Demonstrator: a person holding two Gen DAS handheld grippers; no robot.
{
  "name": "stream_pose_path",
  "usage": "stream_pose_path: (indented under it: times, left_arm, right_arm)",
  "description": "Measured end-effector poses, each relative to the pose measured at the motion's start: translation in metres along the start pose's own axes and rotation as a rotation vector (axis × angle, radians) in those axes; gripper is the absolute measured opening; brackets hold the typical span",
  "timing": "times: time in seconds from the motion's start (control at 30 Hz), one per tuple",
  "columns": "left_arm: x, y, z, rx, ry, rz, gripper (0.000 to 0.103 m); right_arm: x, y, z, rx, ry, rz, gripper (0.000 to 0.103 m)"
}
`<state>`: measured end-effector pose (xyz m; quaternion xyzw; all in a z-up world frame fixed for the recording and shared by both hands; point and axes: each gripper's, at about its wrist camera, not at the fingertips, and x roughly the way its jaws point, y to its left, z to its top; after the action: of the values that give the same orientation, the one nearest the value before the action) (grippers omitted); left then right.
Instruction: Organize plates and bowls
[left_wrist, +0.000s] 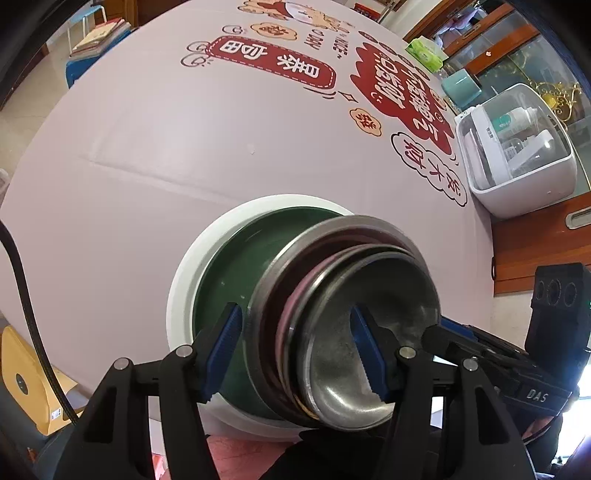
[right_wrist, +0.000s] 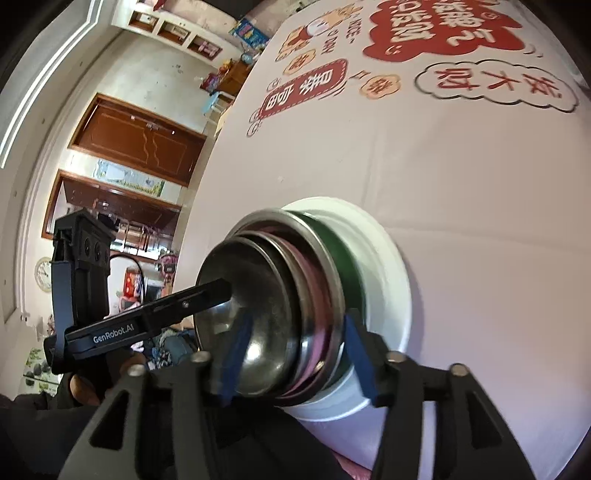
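Observation:
Near the table's front edge a white plate (left_wrist: 181, 295) carries a dark green plate (left_wrist: 229, 273). On that sit nested bowls: a wide steel bowl (left_wrist: 369, 221), a pink bowl (left_wrist: 295, 299) and a small steel bowl (left_wrist: 399, 288) innermost. My left gripper (left_wrist: 295, 356) straddles the bowls' near wall. One blue pad is outside over the green plate, the other inside the small steel bowl (right_wrist: 258, 288), and both stand clear of the metal. My right gripper (right_wrist: 299, 356) straddles the opposite side the same way, open, its outer pad over the white plate (right_wrist: 388, 266). Each view shows one finger of the other gripper reaching into the small bowl.
The pink tablecloth (left_wrist: 147, 166) with red printed patches stretches away behind the stack. A white lidded box (left_wrist: 517, 158) of bottles, a teal box (left_wrist: 461, 86) and a green tissue pack (left_wrist: 424, 51) stand along the table's right edge. A yellow box (left_wrist: 26, 384) lies below on the left.

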<state>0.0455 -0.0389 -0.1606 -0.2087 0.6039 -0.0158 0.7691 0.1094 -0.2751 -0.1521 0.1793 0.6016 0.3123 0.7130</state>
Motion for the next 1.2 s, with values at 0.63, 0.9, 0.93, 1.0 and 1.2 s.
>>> stream_pose_path:
  times: [0.63, 0.9, 0.93, 1.0, 1.2]
  left_arm:
    - [-0.051, -0.02, -0.069, -0.007, -0.156, 0.179, 0.071]
    - [-0.055, -0.035, -0.085, 0.066, -0.135, 0.2, 0.077]
    - [-0.054, -0.037, -0.086, 0.081, -0.132, 0.198, 0.077]
    - [-0.054, -0.041, -0.087, 0.117, -0.121, 0.194, 0.078]
    - [-0.063, -0.04, -0.094, 0.201, -0.125, 0.147, 0.078]
  right_arm:
    - [-0.032, -0.015, -0.049, 0.018, -0.084, 0.096, 0.081]
    - [-0.04, -0.008, -0.076, 0.011, -0.11, 0.001, 0.083]
    - [-0.042, -0.008, -0.079, 0.015, -0.122, -0.021, 0.085]
    - [-0.046, -0.008, -0.085, 0.033, -0.15, -0.067, 0.086]
    - [-0.054, 0.009, -0.109, 0.103, -0.231, -0.19, 0.087]
